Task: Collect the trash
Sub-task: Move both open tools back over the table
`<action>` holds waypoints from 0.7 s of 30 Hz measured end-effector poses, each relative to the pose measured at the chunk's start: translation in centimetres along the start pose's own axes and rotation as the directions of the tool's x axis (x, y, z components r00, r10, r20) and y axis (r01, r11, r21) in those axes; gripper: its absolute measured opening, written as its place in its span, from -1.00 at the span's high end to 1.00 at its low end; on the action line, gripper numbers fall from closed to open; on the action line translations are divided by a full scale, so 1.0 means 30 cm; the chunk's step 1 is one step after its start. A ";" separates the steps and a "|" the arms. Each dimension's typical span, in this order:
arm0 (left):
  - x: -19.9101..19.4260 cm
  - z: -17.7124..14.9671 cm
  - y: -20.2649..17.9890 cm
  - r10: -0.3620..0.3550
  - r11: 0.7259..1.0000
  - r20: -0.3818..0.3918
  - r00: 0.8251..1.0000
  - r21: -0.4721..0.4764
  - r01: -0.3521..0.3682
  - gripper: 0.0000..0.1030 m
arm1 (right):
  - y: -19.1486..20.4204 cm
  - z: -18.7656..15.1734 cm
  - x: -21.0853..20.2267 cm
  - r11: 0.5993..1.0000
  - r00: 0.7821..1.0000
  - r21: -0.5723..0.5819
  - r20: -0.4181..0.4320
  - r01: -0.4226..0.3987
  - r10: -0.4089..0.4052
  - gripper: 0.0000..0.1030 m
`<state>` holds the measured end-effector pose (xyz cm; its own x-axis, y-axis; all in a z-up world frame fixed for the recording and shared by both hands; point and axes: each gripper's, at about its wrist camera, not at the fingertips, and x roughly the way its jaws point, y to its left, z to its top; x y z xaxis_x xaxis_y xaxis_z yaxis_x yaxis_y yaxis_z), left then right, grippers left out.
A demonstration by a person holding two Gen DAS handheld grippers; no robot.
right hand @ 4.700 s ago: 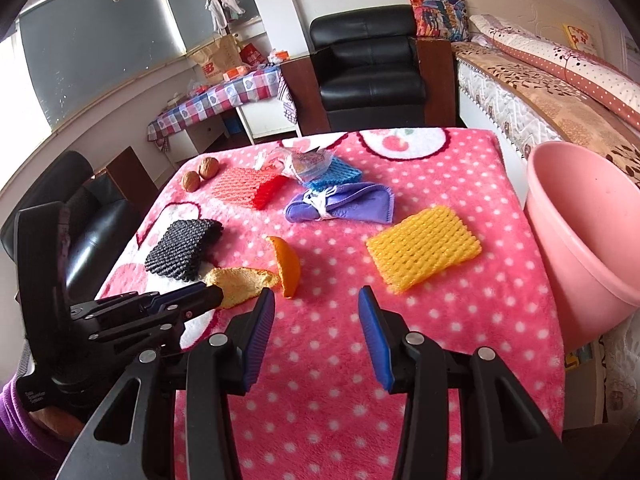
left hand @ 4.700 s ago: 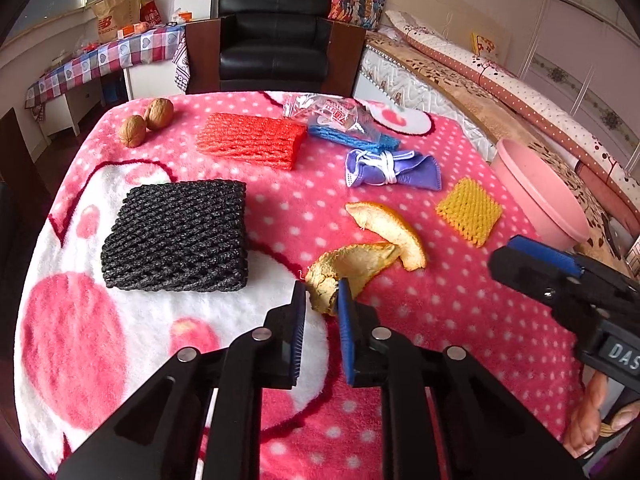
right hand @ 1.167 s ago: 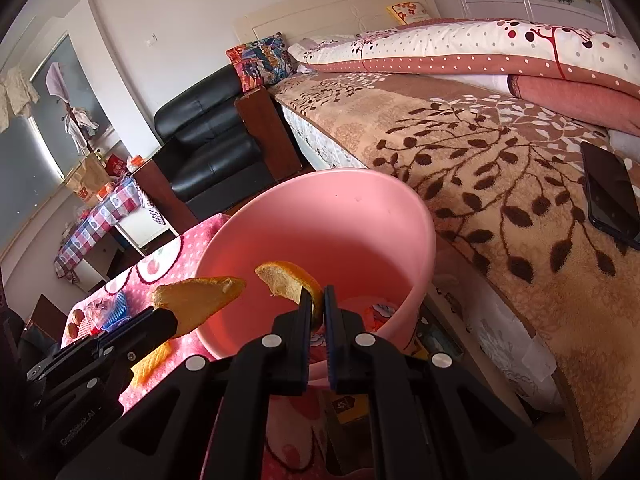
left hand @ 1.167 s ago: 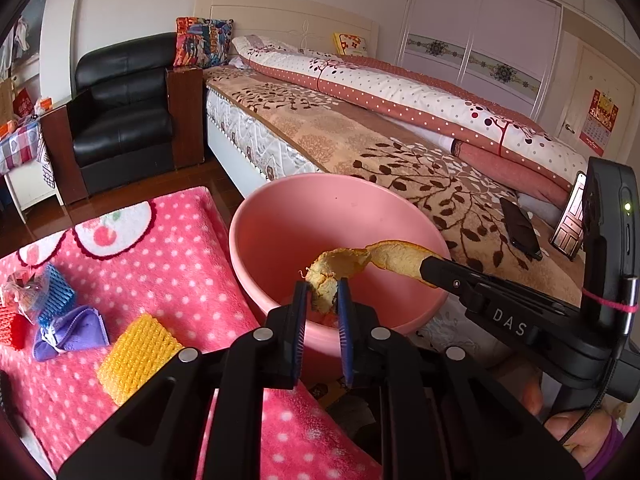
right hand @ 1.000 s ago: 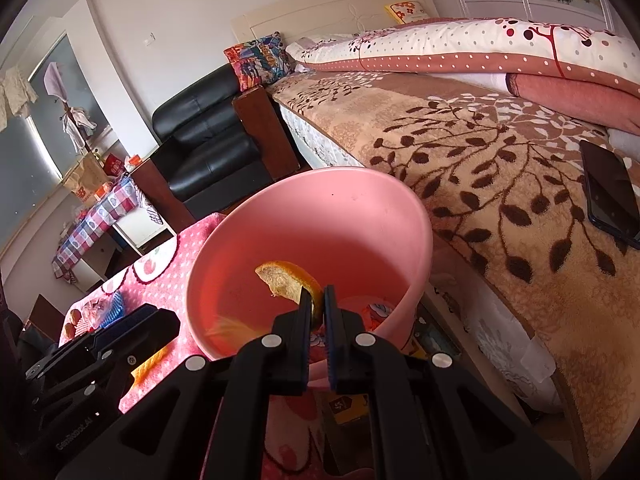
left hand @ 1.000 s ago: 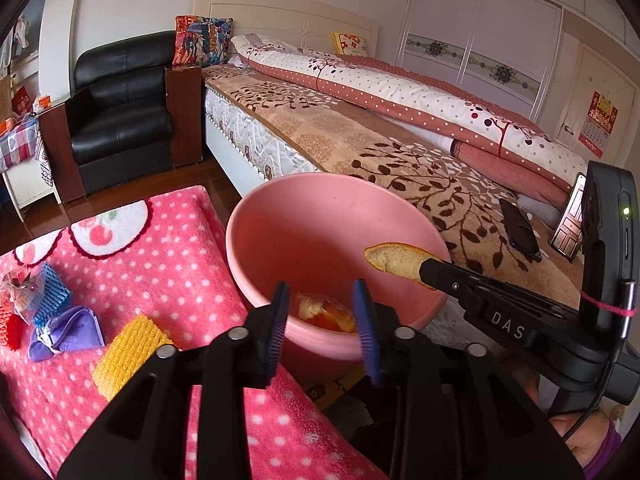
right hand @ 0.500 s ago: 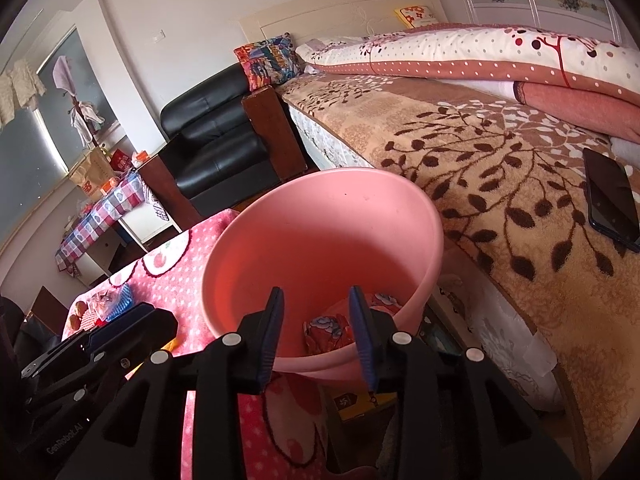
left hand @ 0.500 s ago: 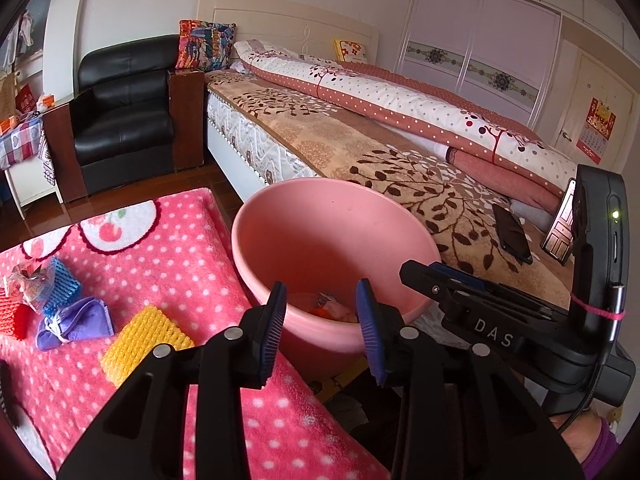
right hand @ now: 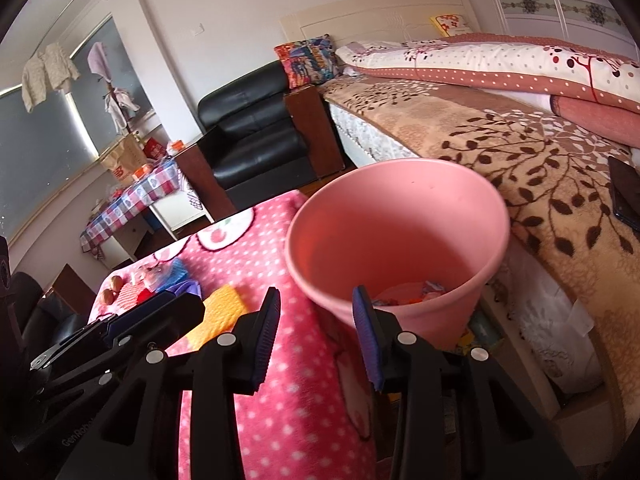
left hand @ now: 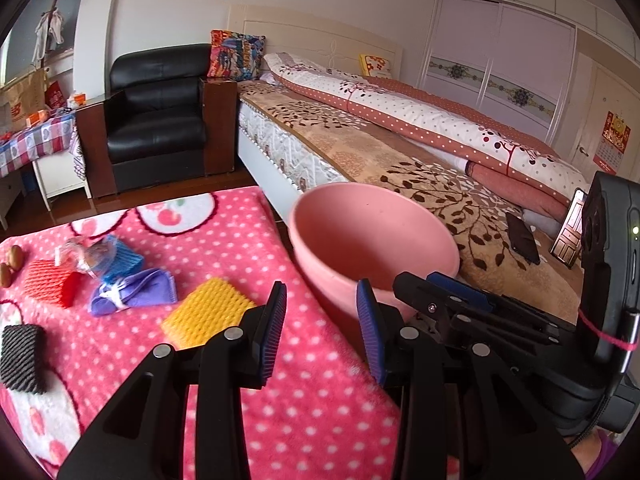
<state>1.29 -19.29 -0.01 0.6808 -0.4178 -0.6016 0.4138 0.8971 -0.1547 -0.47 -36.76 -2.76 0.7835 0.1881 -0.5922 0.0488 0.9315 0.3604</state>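
Left wrist view gives you the layout: the pink bucket [left hand: 374, 240] stands just off the edge of the worktop [left hand: 312, 412], between it and the bed, and everything below is placed from that bucket. You are, by my reading, between drops. Both tools are empty and the bucket already has scraps at its bottom, seen in the right wrist view as bits of wrapper and something orange [right hand: 408, 296].

Your left gripper [left hand: 320, 328] hangs over the worktop edge just beside the bucket's near wall, jaws standing wide apart with nothing between them. Your right gripper [right hand: 314, 332] sits at the bucket's near rim; its jaws are opening and also hold nothing.

What is left lies on the worktop, on the side away from the bed. Nearest the bucket is the yellow foam net [left hand: 208, 312]. Beyond it are the purple pouch [left hand: 134, 292], the blue net with the clear wrapper [left hand: 108, 258] and the red foam net [left hand: 50, 282]. The black foam net [left hand: 20, 352] and two walnuts [left hand: 10, 264] lie farthest off.

The next move likely calls for you to swing a tool away from the bucket to the yellow net, keeping the jaws wide. It looks soft and thick, so expect it to squash when you close on it.
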 end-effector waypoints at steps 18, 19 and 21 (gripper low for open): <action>-0.203 -0.085 0.269 0.132 0.984 0.041 0.990 -0.124 -0.126 0.29 | 0.231 -0.099 0.038 0.993 0.996 -0.102 -0.075 -0.052 0.044 0.18; -0.212 -0.085 0.291 0.142 0.981 0.044 0.989 -0.137 -0.135 0.29 | 0.242 -0.100 0.046 0.993 0.996 -0.109 -0.082 -0.055 0.047 0.18; -0.227 -0.082 0.331 0.162 0.975 0.048 0.986 -0.162 -0.152 0.29 | 0.261 -0.102 0.069 0.991 0.994 -0.114 -0.098 -0.065 0.054 0.18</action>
<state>-0.73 -7.18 0.61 0.7668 -0.2737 -0.5806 0.2019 0.9615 -0.1866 -0.35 -28.12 -3.38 0.7205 0.2673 -0.6398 -0.0731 0.9468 0.3133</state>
